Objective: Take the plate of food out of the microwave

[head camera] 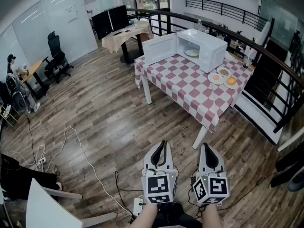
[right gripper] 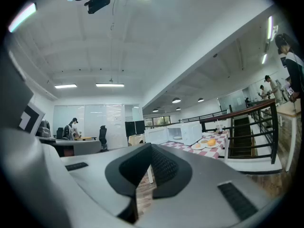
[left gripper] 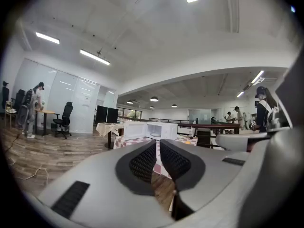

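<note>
Held the left gripper [head camera: 164,144] with pads pressed together and nothing between them, plain along its own jaws in the left gripper view [left gripper: 158,144]. Held the right gripper [head camera: 205,147] the same way: pads met, nothing pinched [right gripper: 151,147]. Carried both low and level, side by side, over the wooden floor [head camera: 109,122], well apart from the table [head camera: 190,87] under its red checked cloth.

Spotted the plate of food [head camera: 192,52] inside the microwave [head camera: 211,45] at the far end of that table, door [head camera: 159,49] swung wide open. Noted smaller plates [head camera: 223,76] on the cloth just beside the microwave, outside it.

Judged the task barely begun: door already open, but plate not yet reached, not gripped, not lifted out. Left to do, by that reading: close the gap to the table, spread a gripper, take the plate by its rim, draw it out level.
</note>
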